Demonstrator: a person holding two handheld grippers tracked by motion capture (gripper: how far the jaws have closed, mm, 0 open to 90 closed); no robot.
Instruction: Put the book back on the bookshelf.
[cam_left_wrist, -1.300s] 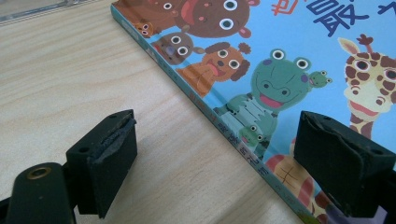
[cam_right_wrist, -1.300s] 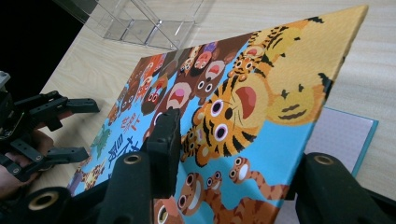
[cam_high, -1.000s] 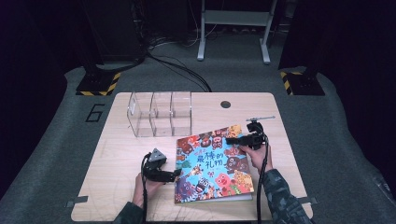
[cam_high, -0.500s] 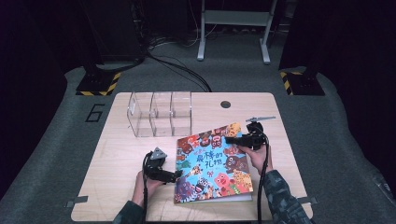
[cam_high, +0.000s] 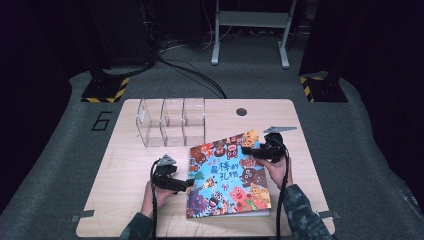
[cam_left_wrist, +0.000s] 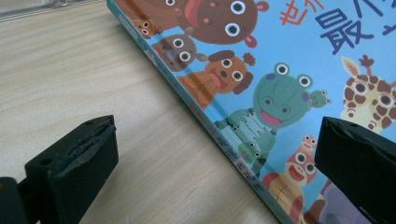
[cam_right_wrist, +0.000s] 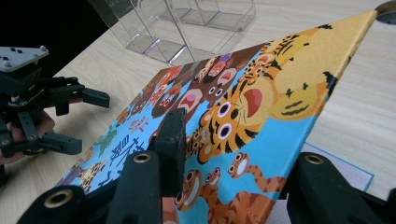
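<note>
A colourful animal picture book (cam_high: 227, 175) lies on the wooden table (cam_high: 120, 165). My right gripper (cam_high: 251, 150) is shut on the right edge of the front cover (cam_right_wrist: 261, 102), one jaw on top and one beneath. The cover is tilted up off the page below. In the right gripper view that gripper (cam_right_wrist: 238, 149) holds the cover near its tiger picture. My left gripper (cam_high: 186, 185) stands open at the book's spine side. Its jaws (cam_left_wrist: 215, 140) straddle the spine edge of the book (cam_left_wrist: 280, 70) without touching it. The left gripper (cam_right_wrist: 88, 122) also appears in the right gripper view, at the far left.
A clear plastic organiser (cam_high: 172, 120) with three compartments stands behind the book at the table's back left, and shows up close as clear walls (cam_right_wrist: 187, 23). A dark round hole (cam_high: 242, 111) sits in the tabletop at the back. Bare wood lies left of the book.
My right gripper has edged slightly left with the cover edge in it. The left gripper has stayed at the spine, hardly moving.
</note>
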